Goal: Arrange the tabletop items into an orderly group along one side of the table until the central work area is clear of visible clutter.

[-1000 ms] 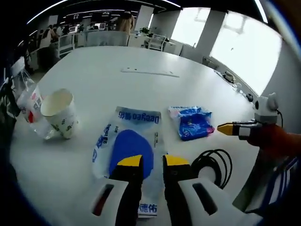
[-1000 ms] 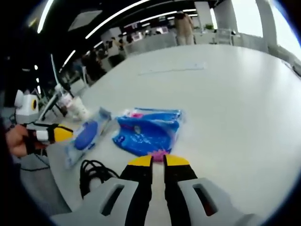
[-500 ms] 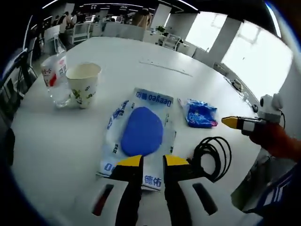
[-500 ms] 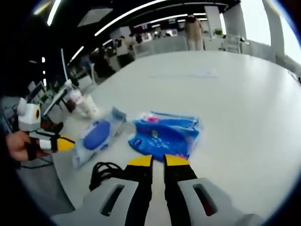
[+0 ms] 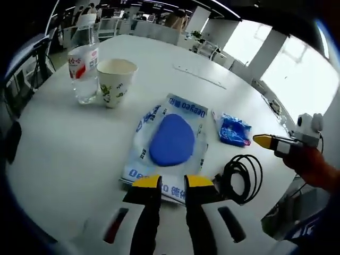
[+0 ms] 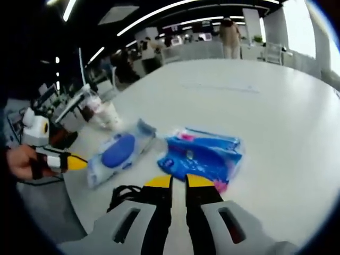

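**Listener:** What is on the table, and where?

**Operator:** In my left gripper view, a white table (image 5: 64,159) holds five loose items. At centre lies a clear flat packet with a blue oval pad (image 5: 171,139) inside it. Its near edge sits just above my left gripper (image 5: 172,183), whose yellow-tipped jaws are close together, with a narrow gap and nothing between them. At two o'clock from the packet is a small blue snack pouch (image 5: 234,130). At four o'clock, near the table edge, is a coiled black cable (image 5: 241,178). At eleven o'clock stand a paper cup (image 5: 116,81) and, just beside it, a clear water bottle (image 5: 82,66) with a red label.

**Listener:** And your other hand?

**Operator:** In my right gripper view, the right gripper (image 6: 178,183) hovers with its jaws nearly together and empty. The blue pouch lies at twelve o'clock, just past the tips, and the cable coil at nine o'clock.

**Listener:** How would these handle?

**Operator:** My judgement: the packet is light, floppy and slick, so I would pinch a sealed edge, not the padded middle. The pouch should crinkle and give, so a corner seam is safest. The cable is limp, so I would grip several loops together. The cup looks light and easy to crush or tip. I would take the bottle at its labelled middle.
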`<state>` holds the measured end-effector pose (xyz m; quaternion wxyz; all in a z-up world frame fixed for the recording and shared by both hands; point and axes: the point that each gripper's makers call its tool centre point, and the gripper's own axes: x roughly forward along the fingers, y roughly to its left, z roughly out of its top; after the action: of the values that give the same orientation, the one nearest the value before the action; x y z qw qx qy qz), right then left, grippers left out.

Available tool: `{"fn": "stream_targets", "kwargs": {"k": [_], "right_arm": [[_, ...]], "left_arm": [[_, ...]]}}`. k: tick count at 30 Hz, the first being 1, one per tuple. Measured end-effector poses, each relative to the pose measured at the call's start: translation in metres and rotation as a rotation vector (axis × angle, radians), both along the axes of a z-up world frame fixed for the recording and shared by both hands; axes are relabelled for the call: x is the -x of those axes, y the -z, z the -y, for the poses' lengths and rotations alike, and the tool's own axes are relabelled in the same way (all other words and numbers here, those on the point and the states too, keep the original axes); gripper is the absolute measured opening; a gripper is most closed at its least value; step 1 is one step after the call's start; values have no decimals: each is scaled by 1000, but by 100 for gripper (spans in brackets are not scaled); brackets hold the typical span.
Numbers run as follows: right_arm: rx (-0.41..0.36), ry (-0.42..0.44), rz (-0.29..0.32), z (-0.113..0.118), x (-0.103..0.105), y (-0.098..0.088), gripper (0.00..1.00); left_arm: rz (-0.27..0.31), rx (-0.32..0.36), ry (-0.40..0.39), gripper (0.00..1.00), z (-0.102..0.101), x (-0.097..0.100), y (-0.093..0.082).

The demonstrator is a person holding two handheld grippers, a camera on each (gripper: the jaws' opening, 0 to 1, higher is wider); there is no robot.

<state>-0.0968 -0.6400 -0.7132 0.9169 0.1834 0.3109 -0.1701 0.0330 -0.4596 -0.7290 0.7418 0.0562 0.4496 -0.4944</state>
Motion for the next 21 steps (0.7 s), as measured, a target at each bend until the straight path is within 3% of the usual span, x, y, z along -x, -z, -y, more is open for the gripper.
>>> {"fn": "stream_targets", "kwargs": {"k": [21], "right_arm": [[30,-143,-5,-19,-34,-3,7]], "left_arm": [[-84,-24,-88,16,-9,9,14]]}}
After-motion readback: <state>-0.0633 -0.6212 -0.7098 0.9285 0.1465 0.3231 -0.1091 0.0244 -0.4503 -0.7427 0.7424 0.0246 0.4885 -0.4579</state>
